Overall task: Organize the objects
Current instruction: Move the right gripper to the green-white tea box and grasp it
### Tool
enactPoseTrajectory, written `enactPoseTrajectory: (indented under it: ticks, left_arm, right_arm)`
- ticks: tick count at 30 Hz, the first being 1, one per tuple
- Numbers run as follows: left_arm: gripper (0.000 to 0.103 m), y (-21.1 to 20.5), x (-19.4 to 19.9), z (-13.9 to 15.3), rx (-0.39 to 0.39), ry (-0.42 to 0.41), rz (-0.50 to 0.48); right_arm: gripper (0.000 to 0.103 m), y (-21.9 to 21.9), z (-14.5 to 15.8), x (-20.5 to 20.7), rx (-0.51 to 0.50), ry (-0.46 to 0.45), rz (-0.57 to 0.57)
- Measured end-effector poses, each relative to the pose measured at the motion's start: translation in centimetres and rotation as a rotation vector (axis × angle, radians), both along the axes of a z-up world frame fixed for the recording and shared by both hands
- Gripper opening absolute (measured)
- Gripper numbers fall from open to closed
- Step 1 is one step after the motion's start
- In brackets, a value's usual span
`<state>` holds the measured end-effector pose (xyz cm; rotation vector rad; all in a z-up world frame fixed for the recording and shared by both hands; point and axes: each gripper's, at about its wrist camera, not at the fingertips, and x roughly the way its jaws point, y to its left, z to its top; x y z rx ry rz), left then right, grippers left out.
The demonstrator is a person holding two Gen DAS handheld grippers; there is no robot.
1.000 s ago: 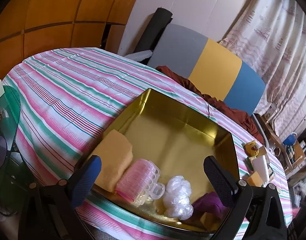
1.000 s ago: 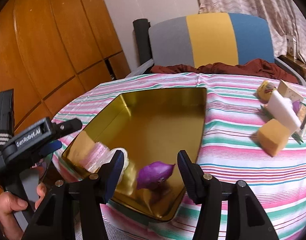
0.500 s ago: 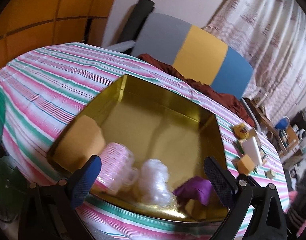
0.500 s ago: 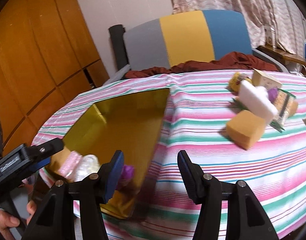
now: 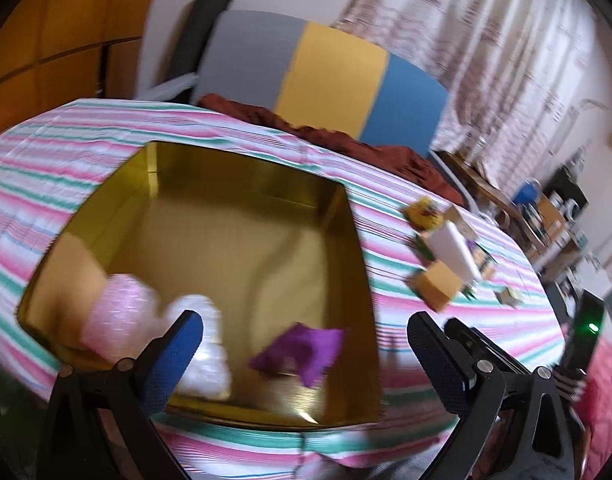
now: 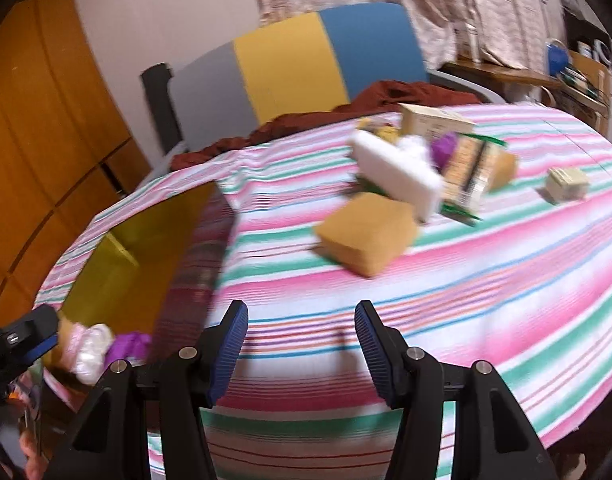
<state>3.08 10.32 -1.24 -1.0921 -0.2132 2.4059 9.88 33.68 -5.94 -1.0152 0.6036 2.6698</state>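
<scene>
A gold tin tray [image 5: 242, 216] sits on the striped tablecloth and holds an orange sponge [image 5: 76, 268], a pink hair roller [image 5: 118, 316], a white plastic wad [image 5: 204, 344] and a purple piece [image 5: 306, 346]. My left gripper [image 5: 304, 354] is open and empty over the tray's near edge. My right gripper [image 6: 300, 344] is open and empty above bare cloth, right of the tray [image 6: 146, 256]. Ahead of it lie an orange sponge block [image 6: 368, 236], a white sponge [image 6: 394, 176], a printed packet [image 6: 468, 176], a purple piece [image 6: 444, 150] and a small cream block [image 6: 566, 184].
A grey, yellow and blue chair back [image 6: 298, 68] with a dark red cloth [image 6: 390, 94] stands behind the table. Wooden panels [image 6: 38, 128] are to the left. A cluttered side table [image 6: 570, 76] and curtains are at the right. The table edge curves close in front.
Both grippers have swung right. The right view has left the tray's purple piece and now faces the loose pile. The left view now shows the pile at right. Frames are motion-blurred.
</scene>
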Motion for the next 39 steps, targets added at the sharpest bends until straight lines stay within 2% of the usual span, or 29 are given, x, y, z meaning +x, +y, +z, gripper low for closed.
enactPoseTrajectory:
  ticks: [5,11,14,18,22,27,32,34,37,39]
  left_arm:
    - [0.103,4.4,1.2,0.0,-0.051,0.009,-0.161]
    - [0.103,9.0,2.8,-0.2,-0.077,0.026,-0.294]
    - [0.103,10.6,3.0,-0.6,-0.091,0.013,-0.332]
    - [0.103,11.7,3.5,-0.8,-0.099,0.005,-0.353]
    - [0.103,11.7,3.8,-1.0,-0.105,-0.004,-0.355]
    - [0.103,11.4,3.4,-1.1,-0.108,-0.010,-0.335]
    - [0.103,11.3,2.9,-1.4,-0.110,-0.019,-0.322]
    - [0.103,11.5,2.7,-1.5,-0.111,-0.025,-0.321]
    - [0.103,11.8,2.6,-1.6,-0.112,-0.027,-0.326]
    - [0.103,12.2,2.4,-1.6,-0.115,-0.025,-0.331]
  right_arm:
    - [0.056,4.3,-1.2,1.5,-0.016,-0.032,-0.122]
    - [0.056,11.9,-1.9,4.2,-0.066,-0.035,-0.371]
    - [0.059,15.6,-1.4,5.1,-0.071,-0.017,-0.504]
    - [0.070,20.9,-0.4,4.7,-0.062,-0.021,-0.679]
    - [0.071,25.4,0.3,3.2,-0.089,-0.017,-0.810]
    - [0.072,29.3,-0.3,0.5,-0.116,-0.059,-0.892]
    - [0.072,30.8,-2.3,-1.0,-0.151,-0.140,-0.926]
    - [0.071,30.9,-2.8,-1.2,-0.135,-0.170,-0.916]
    - [0.071,30.0,-2.9,-1.1,-0.070,-0.155,-0.881]
    - [0.065,29.5,-3.0,-0.7,-0.039,-0.132,-0.851]
